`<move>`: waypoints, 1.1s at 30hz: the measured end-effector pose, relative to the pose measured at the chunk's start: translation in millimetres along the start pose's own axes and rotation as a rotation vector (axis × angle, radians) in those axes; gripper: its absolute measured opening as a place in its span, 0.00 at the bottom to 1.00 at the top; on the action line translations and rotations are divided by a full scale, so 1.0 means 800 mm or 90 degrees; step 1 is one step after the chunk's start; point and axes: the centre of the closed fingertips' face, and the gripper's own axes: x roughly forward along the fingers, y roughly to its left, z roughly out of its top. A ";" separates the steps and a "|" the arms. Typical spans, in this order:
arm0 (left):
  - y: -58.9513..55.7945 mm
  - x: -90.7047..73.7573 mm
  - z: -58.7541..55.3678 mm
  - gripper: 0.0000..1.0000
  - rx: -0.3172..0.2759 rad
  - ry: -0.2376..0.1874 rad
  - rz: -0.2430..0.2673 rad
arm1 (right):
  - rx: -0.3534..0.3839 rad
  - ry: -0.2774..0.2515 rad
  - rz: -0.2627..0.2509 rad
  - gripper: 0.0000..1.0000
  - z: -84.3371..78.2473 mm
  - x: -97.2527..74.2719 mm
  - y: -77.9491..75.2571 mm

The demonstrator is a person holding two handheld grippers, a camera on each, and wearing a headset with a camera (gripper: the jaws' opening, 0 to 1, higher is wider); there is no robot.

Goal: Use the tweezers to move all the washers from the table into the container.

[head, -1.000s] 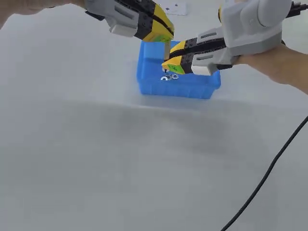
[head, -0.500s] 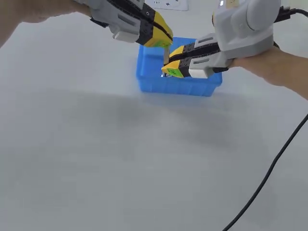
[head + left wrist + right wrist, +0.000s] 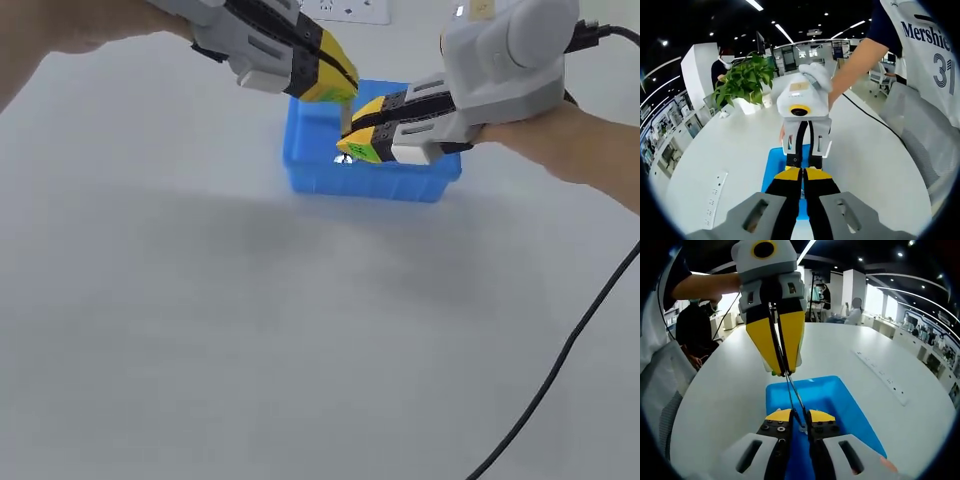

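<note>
A: Starting left: gripping the tweezers (image 3: 791, 392) firmly in the left gripper (image 3: 340, 92), over the far side of the blue container (image 3: 370, 185)?
B: Yes. Further right, flanking the tweezer legs closely with the right gripper (image 3: 352, 150); cannot tell whether pressing them or merely beside them. Below the tips, a glint of washers (image 3: 343, 159) on the container floor.
A: Worth fearing?
B: Likely flicking a washer over the wall, or carrying one back out stuck to a tip, if released unevenly or lifted at a slant.
A: Compared with a second ago?
B: Both grippers slightly lower over the container; washers plainly visible then, now mostly hidden under the right gripper
</note>
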 end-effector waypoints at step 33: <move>-0.045 -0.054 0.076 0.05 0.078 -0.013 0.015 | -0.095 -0.021 -0.033 0.08 0.062 -0.072 0.046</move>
